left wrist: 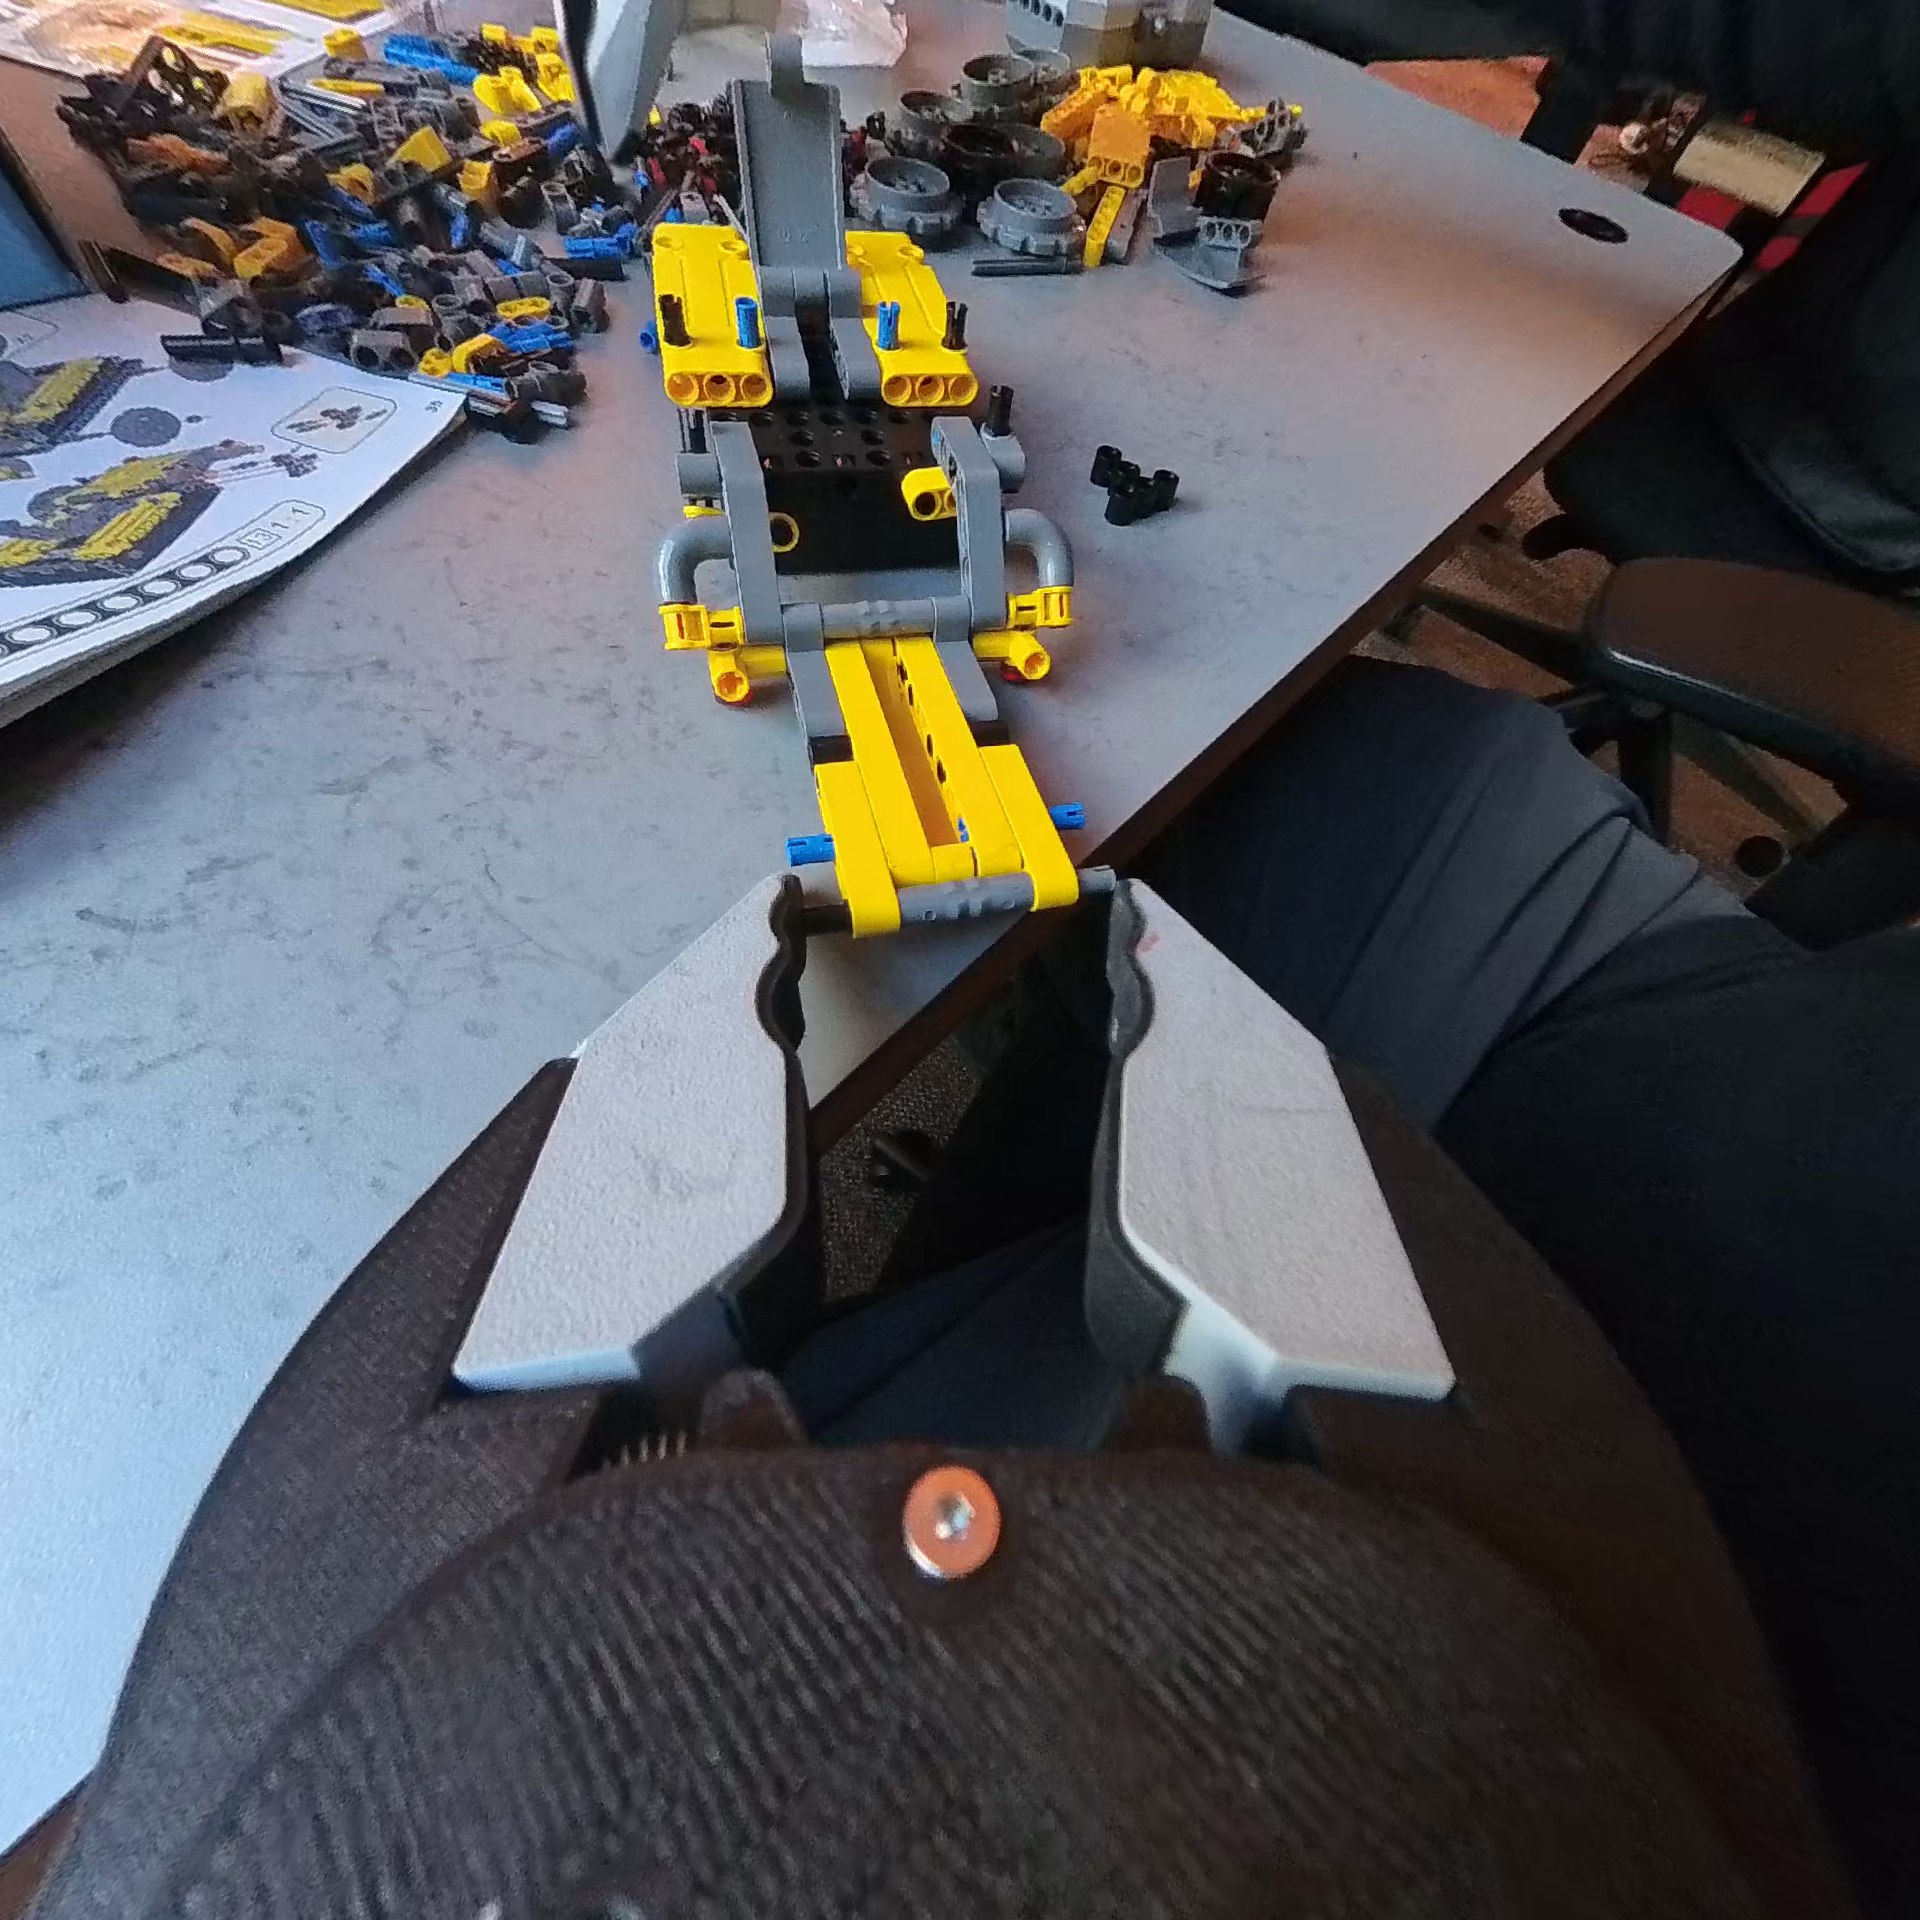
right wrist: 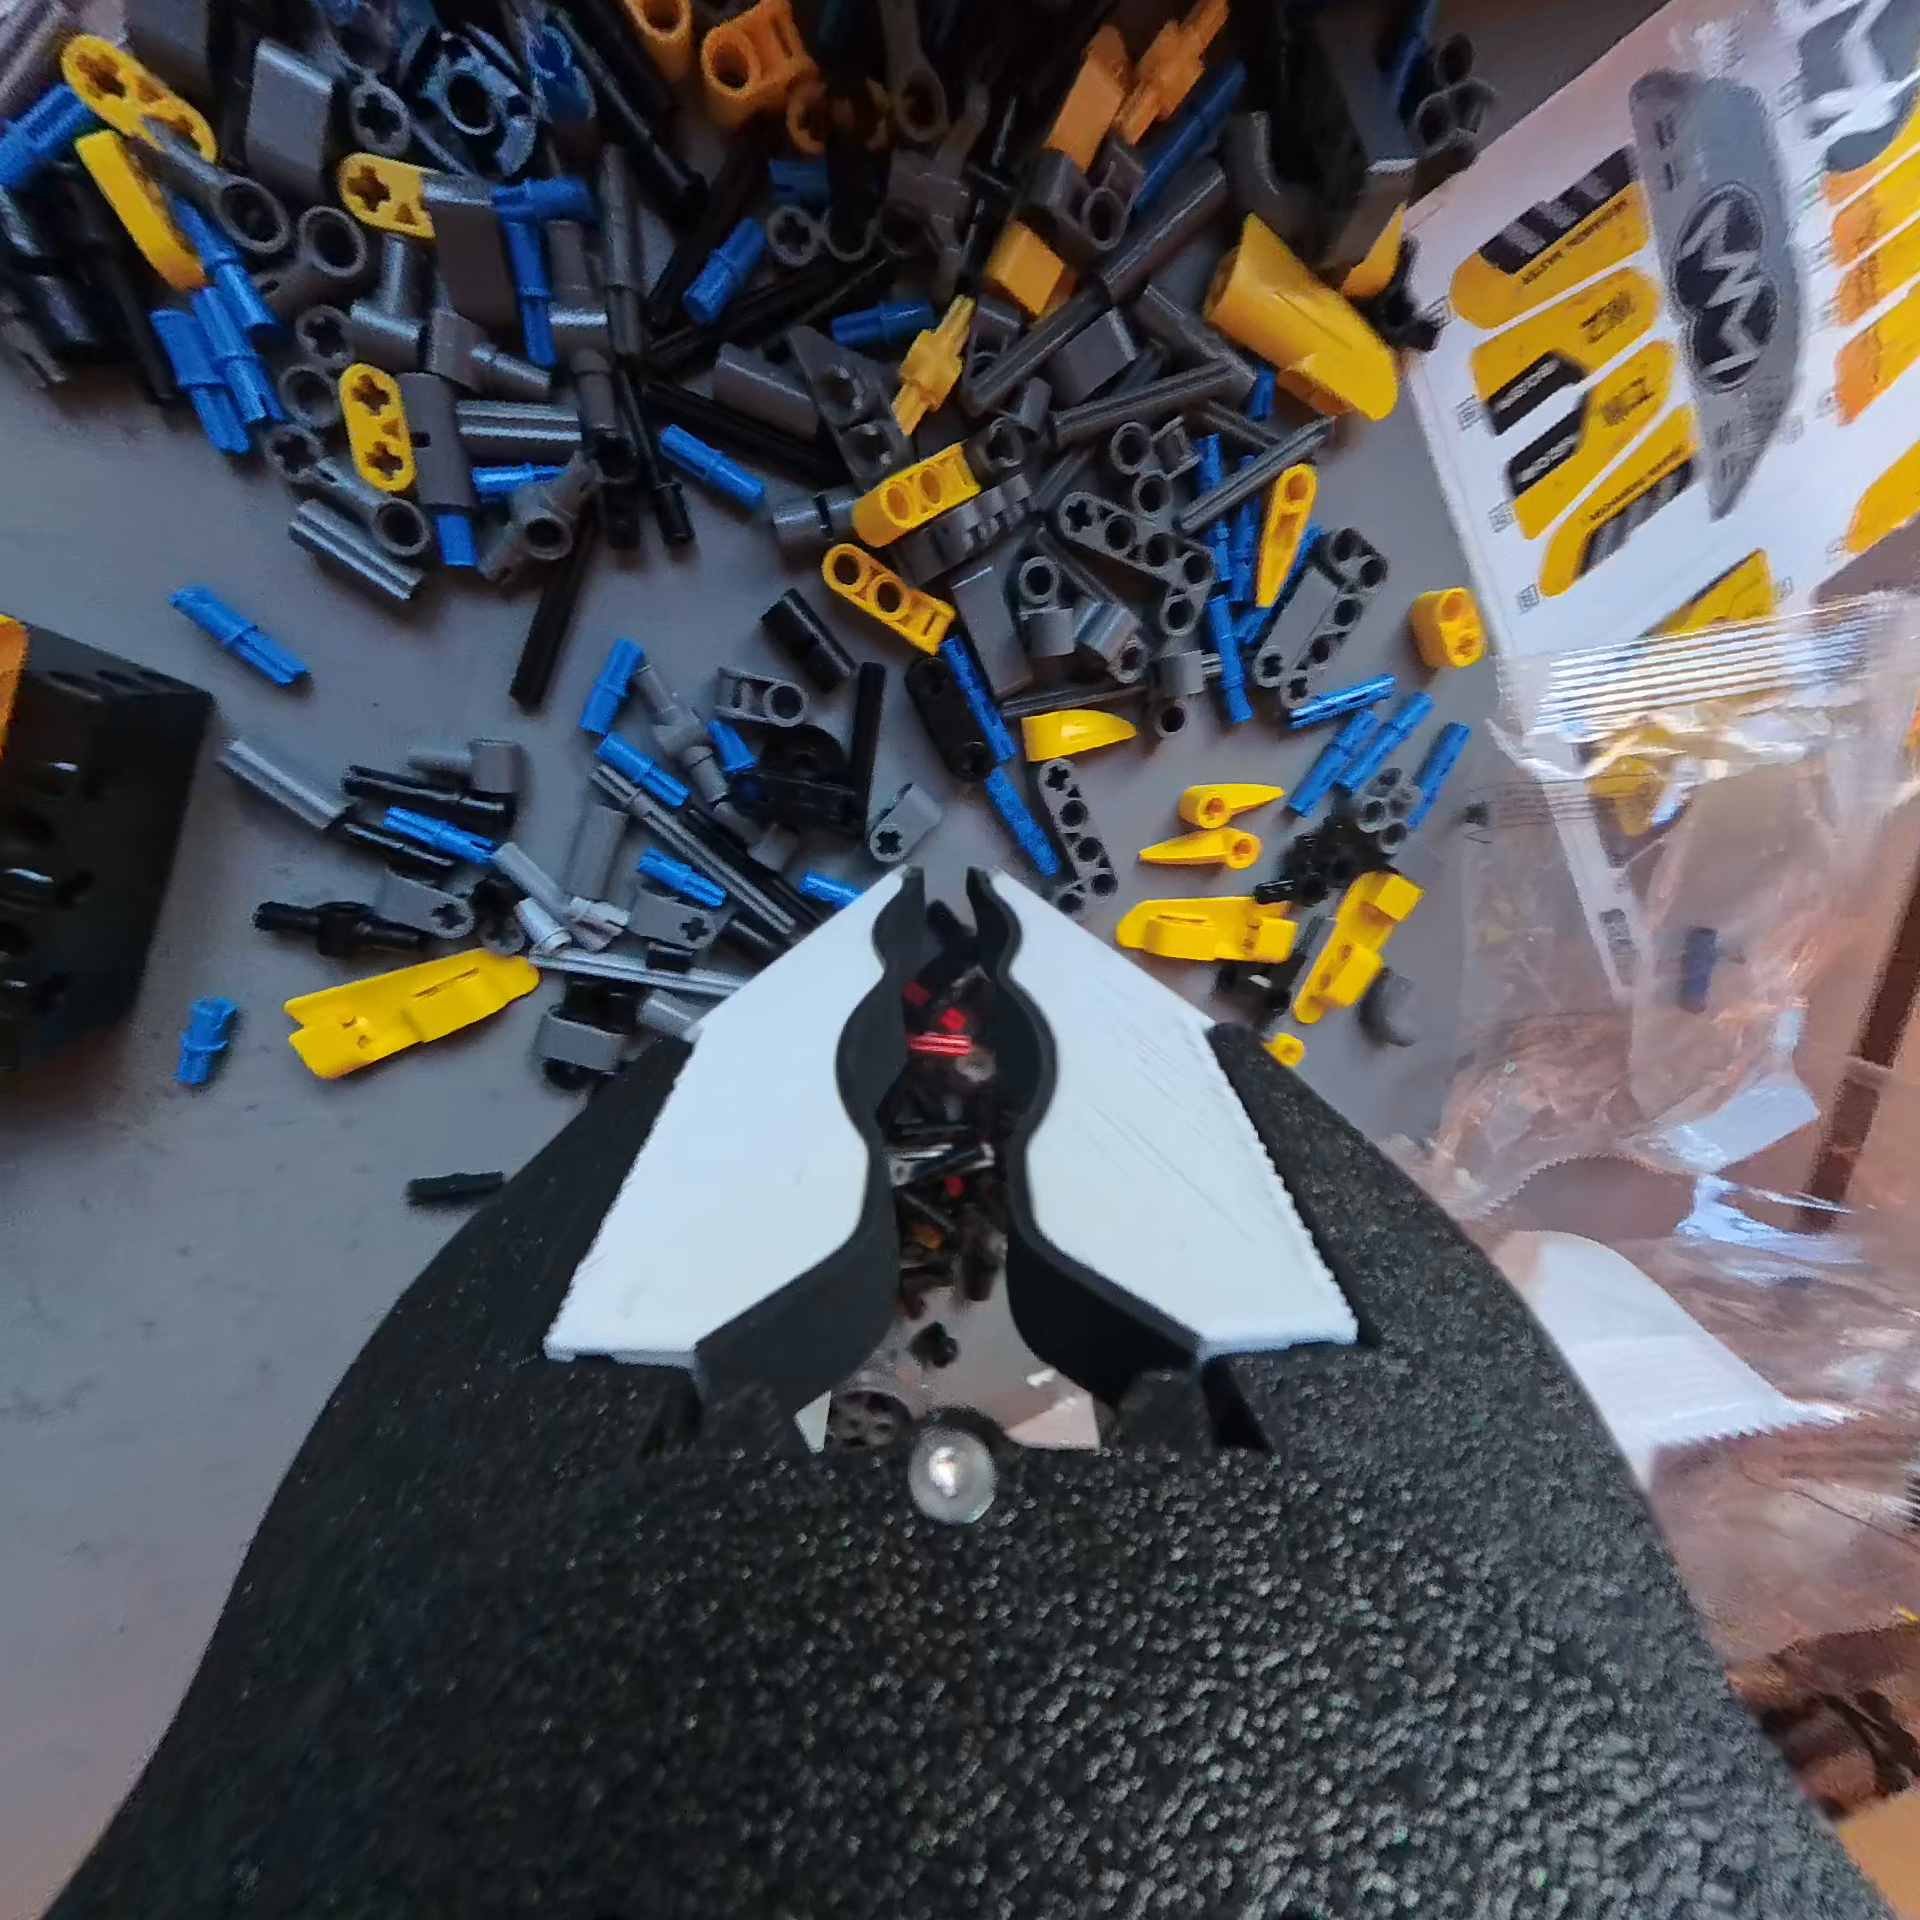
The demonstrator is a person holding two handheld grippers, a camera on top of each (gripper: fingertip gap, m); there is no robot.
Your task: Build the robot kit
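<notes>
In the left wrist view, a long yellow, grey and black brick-built model (left wrist: 862,499) lies on the grey table (left wrist: 364,935), its near end at the table's front edge. My left gripper (left wrist: 951,899) spans the grey cross axle (left wrist: 961,899) at that near end, one fingertip against each end of the axle. In the right wrist view, my right gripper (right wrist: 945,894) hovers over a spread of loose blue, black, grey and yellow pieces (right wrist: 727,468). Its jaws are nearly closed, with a small black piece (right wrist: 943,920) pinched between the tips.
Piles of loose parts (left wrist: 343,239), grey wheel hubs (left wrist: 966,166) and an open instruction booklet (left wrist: 156,499) lie on the table. A small black connector (left wrist: 1132,483) lies right of the model. A sticker sheet (right wrist: 1662,312) and clear plastic bags (right wrist: 1662,883) lie right of the right gripper. A person's legs (left wrist: 1507,883) and a chair are beyond the table edge. The left gripper's tips are roughly 35 cm from the right gripper's.
</notes>
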